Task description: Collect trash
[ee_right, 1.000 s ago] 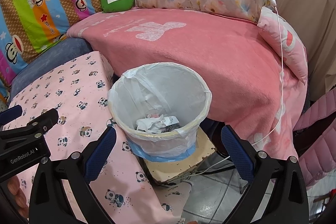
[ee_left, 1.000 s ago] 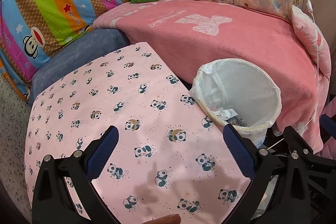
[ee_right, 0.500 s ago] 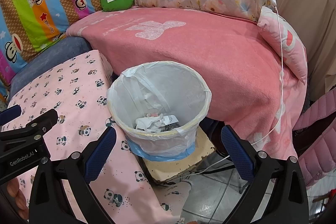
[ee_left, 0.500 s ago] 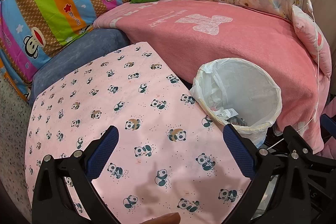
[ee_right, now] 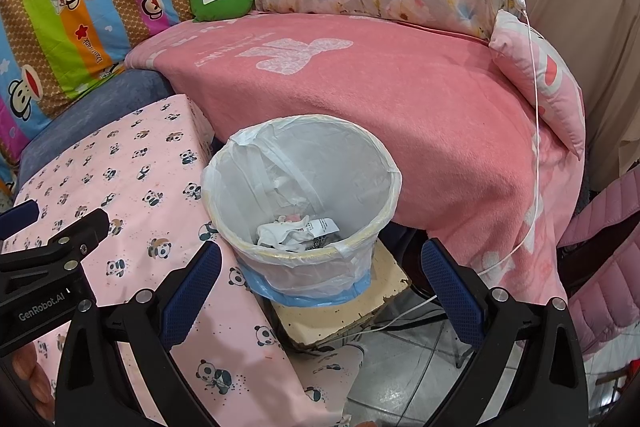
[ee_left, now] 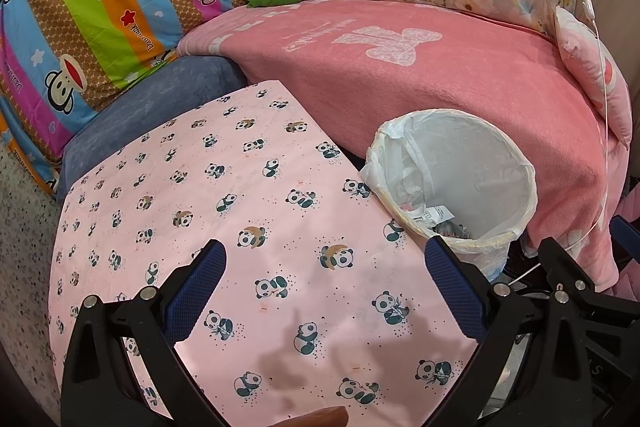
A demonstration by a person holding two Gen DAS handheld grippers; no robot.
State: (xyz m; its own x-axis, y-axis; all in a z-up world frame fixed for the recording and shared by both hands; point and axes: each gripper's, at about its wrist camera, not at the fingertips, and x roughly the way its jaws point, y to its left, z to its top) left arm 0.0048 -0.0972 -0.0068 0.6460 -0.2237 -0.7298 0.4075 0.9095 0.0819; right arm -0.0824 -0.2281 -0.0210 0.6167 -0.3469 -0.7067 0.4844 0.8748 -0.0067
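Both tools [ee_left: 324,281] [ee_right: 320,281] agape, empty, over cloth edge [ee_left: 372,195] beside possibly part-full bin [ee_right: 300,187].

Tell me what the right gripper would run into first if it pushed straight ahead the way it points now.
Most likely the lined trash bin: the right gripper, its jaws open and empty, points at the bin's near rim and the crumpled paper inside. Depth is hard to judge in the fisheye view; nothing seems to lie between.
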